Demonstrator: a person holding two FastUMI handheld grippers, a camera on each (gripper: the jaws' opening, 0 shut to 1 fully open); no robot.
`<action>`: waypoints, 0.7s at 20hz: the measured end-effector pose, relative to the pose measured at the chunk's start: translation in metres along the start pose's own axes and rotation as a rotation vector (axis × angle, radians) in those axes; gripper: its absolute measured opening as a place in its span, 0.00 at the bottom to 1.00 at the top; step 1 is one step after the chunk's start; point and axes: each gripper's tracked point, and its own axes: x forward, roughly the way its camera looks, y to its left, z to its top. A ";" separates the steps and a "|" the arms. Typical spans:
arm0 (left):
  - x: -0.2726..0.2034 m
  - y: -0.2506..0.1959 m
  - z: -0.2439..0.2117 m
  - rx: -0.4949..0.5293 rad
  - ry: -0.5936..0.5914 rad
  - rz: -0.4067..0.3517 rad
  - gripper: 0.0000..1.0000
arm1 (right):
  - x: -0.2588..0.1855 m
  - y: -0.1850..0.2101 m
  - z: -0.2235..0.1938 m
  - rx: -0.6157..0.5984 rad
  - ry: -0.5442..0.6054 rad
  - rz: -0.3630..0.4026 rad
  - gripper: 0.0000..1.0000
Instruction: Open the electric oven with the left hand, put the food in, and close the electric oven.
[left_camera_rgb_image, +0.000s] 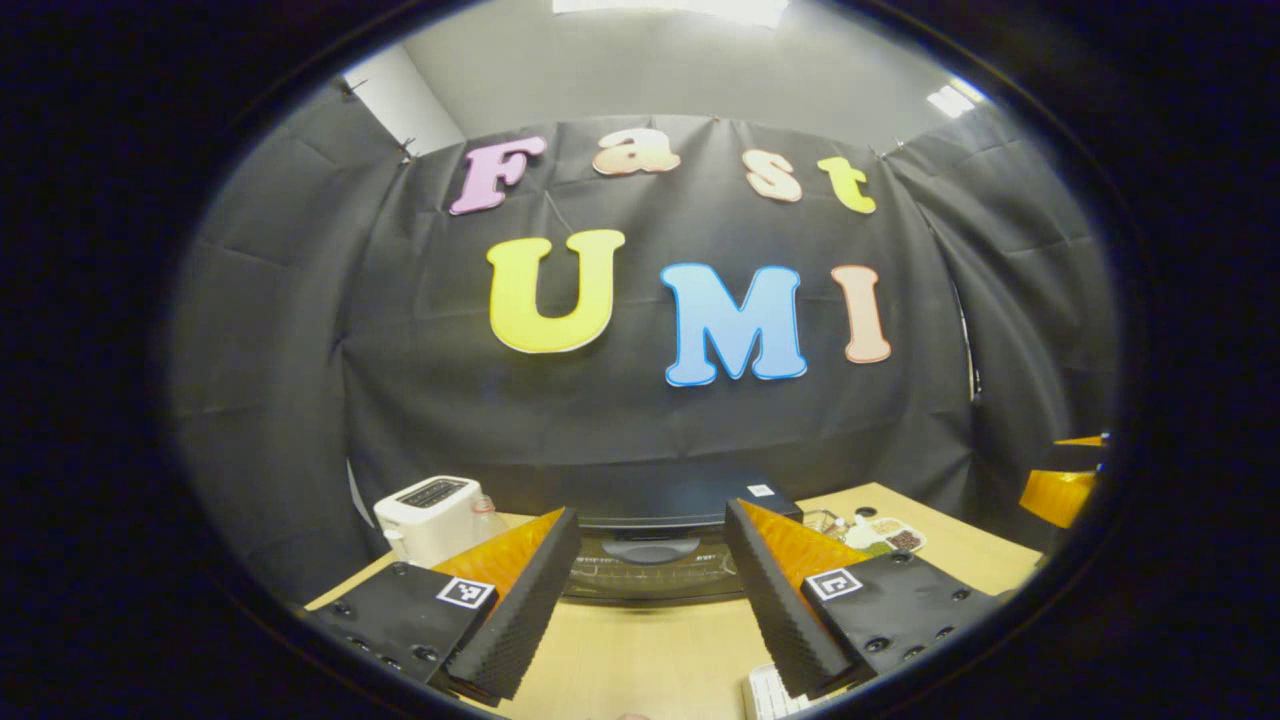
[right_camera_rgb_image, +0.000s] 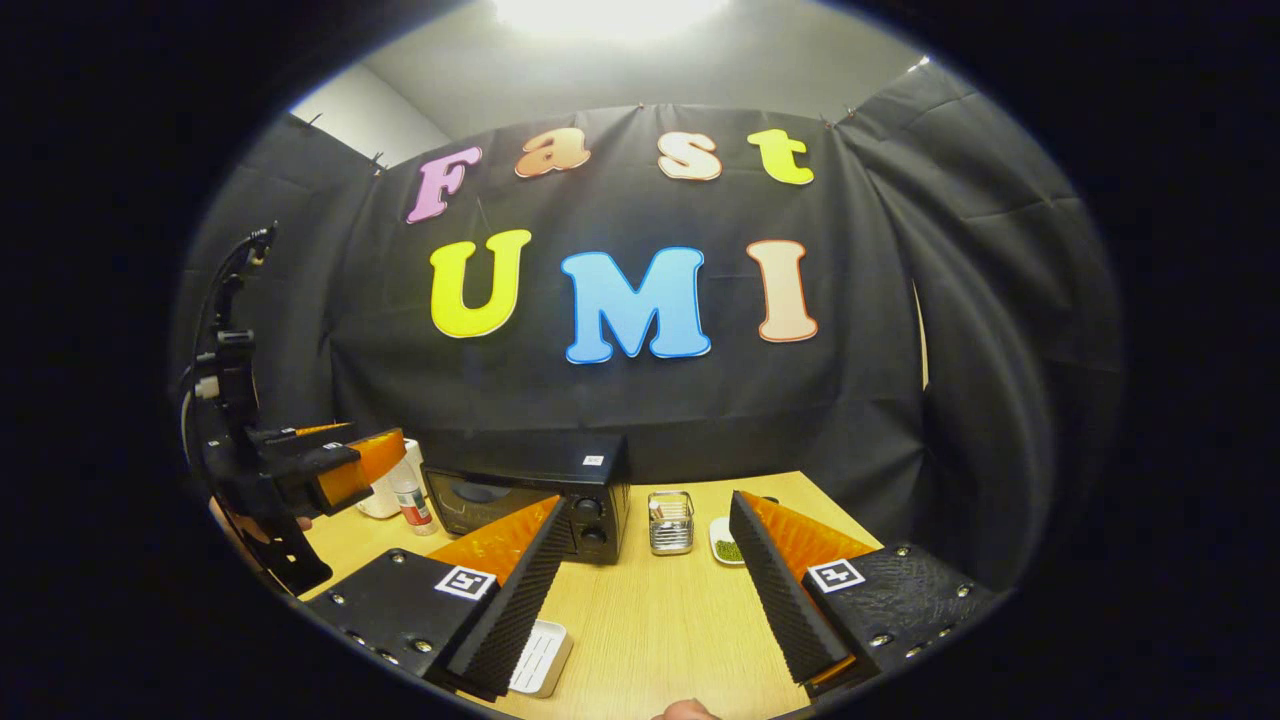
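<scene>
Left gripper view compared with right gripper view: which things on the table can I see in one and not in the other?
Left gripper view alone: a white toaster left of the oven, and a divided plate of snacks to the oven's right.

Right gripper view alone: the oven's two knobs, a small wire basket, a little dish with something green, a red-labelled bottle and a white tray near the table edge.

Both: the black electric oven, door closed, on the wooden table, and each open hand-held gripper.
</scene>
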 end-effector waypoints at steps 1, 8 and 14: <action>-0.015 0.002 0.005 0.002 -0.005 0.019 0.97 | -0.006 -0.002 0.000 -0.003 -0.005 0.010 0.98; -0.098 0.007 0.026 0.048 -0.032 0.094 1.00 | -0.033 -0.014 0.015 0.004 -0.055 0.018 0.98; -0.129 0.026 0.034 0.009 -0.030 0.097 0.98 | -0.051 -0.001 0.038 0.012 -0.095 -0.006 0.98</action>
